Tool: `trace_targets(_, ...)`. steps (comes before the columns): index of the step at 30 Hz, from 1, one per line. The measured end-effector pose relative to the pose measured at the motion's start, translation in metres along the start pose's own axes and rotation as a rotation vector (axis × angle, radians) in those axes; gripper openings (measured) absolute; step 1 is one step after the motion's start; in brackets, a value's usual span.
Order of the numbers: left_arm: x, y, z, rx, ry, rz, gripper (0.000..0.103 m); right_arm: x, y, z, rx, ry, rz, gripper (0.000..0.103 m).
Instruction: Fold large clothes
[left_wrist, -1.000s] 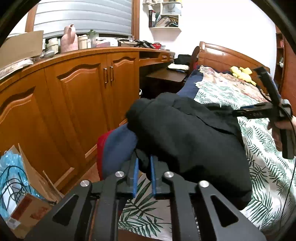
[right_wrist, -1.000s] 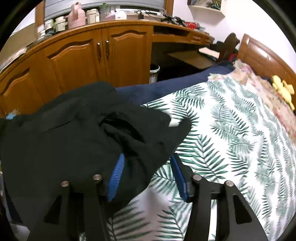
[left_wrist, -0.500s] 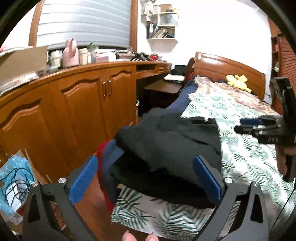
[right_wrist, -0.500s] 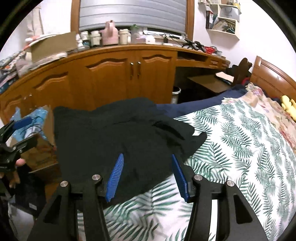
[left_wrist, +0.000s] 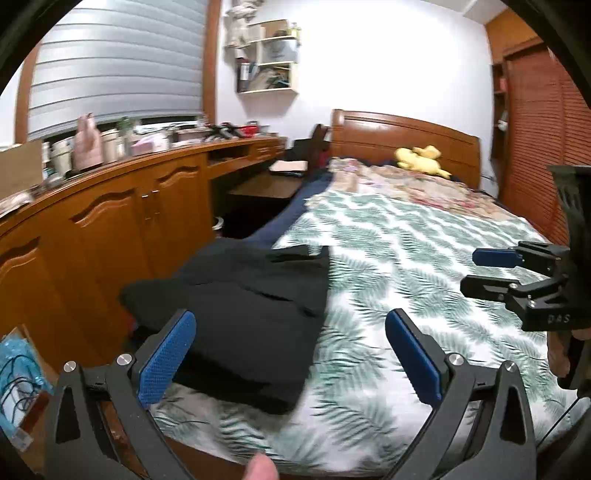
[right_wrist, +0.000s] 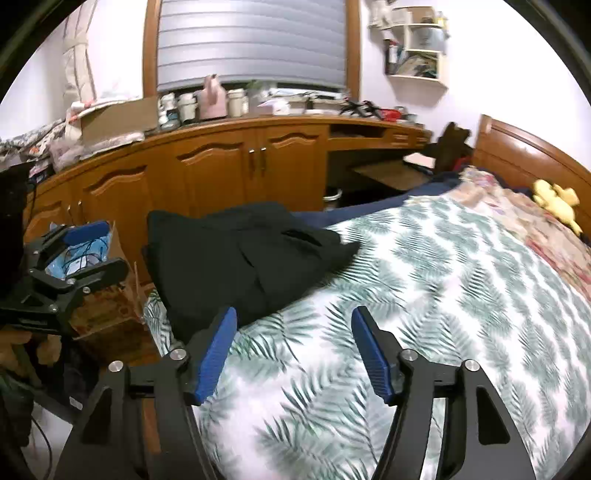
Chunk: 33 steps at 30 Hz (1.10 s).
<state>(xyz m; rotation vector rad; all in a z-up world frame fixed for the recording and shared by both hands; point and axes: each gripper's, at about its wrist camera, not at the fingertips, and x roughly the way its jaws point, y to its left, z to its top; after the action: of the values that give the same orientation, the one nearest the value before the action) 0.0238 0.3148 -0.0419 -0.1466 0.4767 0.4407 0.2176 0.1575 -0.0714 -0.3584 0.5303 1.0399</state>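
The bed (left_wrist: 424, 258), under its fern-print cover, fills most of both your views, with the wooden cabinets (right_wrist: 221, 166) running along its far side. The folded black garment (left_wrist: 251, 314) lies flat at the bed's corner nearest the cabinets. Your left gripper (left_wrist: 291, 354) stands wide apart and holds nothing, just short of the garment. Your right gripper (right_wrist: 293, 350) is likewise spread and empty above the cover.
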Motion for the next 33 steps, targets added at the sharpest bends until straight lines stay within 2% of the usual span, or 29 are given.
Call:
trace_targets(2, -0.002, -0.022, 0.000, 0.012, 0.001, -0.040, 0.102, -0.027, -0.010, -0.014, 0.036, -0.014, -0.028, 0.080)
trace_targets(5, -0.003, -0.054, 0.001, 0.024, 0.010, -0.081, 0.102, -0.064, -0.024, -0.038, 0.085, -0.028, -0.072, 0.083)
trace_targets(14, -0.015, -0.150, -0.011, 0.085, 0.037, -0.237, 0.102, -0.161, -0.046, -0.111, 0.201, -0.066, -0.255, 0.084)
trace_targets(26, -0.054, -0.247, -0.031, 0.153, 0.056, -0.363, 0.102, -0.263, -0.028, -0.178, 0.327, -0.127, -0.438, 0.084)
trace_targets(33, -0.083, -0.276, -0.020, 0.176, 0.021, -0.413, 0.102, -0.318, -0.009, -0.188, 0.397, -0.220, -0.553, 0.084)
